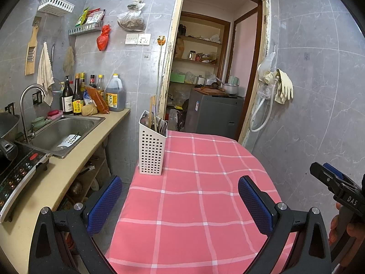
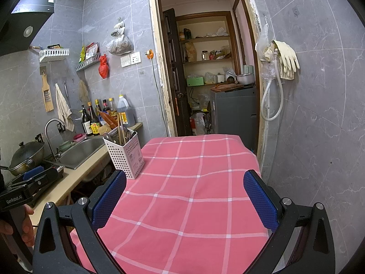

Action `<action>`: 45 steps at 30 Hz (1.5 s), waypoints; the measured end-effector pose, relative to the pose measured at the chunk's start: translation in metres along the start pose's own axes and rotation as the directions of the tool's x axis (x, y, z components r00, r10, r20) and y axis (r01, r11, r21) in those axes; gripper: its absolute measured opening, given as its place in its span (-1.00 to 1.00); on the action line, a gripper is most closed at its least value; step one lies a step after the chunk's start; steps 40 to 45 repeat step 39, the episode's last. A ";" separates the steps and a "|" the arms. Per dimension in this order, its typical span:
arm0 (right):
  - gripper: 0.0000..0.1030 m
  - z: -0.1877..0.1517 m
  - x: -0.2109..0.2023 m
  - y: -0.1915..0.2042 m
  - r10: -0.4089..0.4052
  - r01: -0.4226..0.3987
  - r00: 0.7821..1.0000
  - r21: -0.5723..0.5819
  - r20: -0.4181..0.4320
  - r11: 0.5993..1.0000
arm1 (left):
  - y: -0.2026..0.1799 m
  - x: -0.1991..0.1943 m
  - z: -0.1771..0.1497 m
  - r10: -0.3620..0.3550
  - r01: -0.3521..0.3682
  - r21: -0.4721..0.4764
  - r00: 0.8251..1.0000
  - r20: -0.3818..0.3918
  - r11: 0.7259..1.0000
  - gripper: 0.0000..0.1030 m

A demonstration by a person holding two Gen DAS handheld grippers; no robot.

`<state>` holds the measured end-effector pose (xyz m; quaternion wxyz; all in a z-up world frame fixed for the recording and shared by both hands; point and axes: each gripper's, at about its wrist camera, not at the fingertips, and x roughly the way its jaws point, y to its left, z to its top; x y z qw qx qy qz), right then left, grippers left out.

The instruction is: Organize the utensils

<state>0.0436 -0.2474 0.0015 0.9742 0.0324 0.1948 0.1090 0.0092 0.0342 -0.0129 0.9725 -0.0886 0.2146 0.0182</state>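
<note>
Both claws hang spread and empty over a pink checked tablecloth (image 1: 194, 205). Ahead-left of the left gripper (image 1: 180, 203) and right gripper (image 2: 184, 198), a white perforated caddy (image 1: 151, 150) holds utensils (image 1: 157, 121), probably chopsticks and spoons. Grey tiled walls (image 1: 319, 114) surround.

Utensils (image 1: 154, 119) stand in the white holder (image 1: 151, 150), lower lengths hidden behind its perforated wall; individual pieces too small to identify. Right tool (image 1: 337, 182), at the right edge of the left wrist view, is cut off, jaws indeterminate. Wok (image 1: 8, 125) truncated at left edge.
</note>
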 end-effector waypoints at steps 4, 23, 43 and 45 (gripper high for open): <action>0.96 0.000 0.000 0.000 0.000 0.000 1.000 0.000 0.000 1.000 | 0.000 0.000 0.000 0.000 0.000 0.001 1.000 0.001 1.000 0.99; 0.96 -0.004 0.006 -0.001 0.002 -0.002 1.000 0.001 -0.004 1.000 | 0.004 0.004 0.001 0.002 -0.002 -0.001 1.000 -0.012 1.000 0.99; 0.96 -0.013 0.015 0.004 -0.002 0.002 1.000 0.006 -0.016 1.000 | 0.012 0.014 0.003 0.024 -0.023 0.015 0.999 -0.022 1.000 0.99; 0.96 -0.013 0.015 0.004 -0.002 0.002 1.000 0.006 -0.016 1.000 | 0.012 0.014 0.003 0.024 -0.023 0.015 0.999 -0.022 1.000 0.99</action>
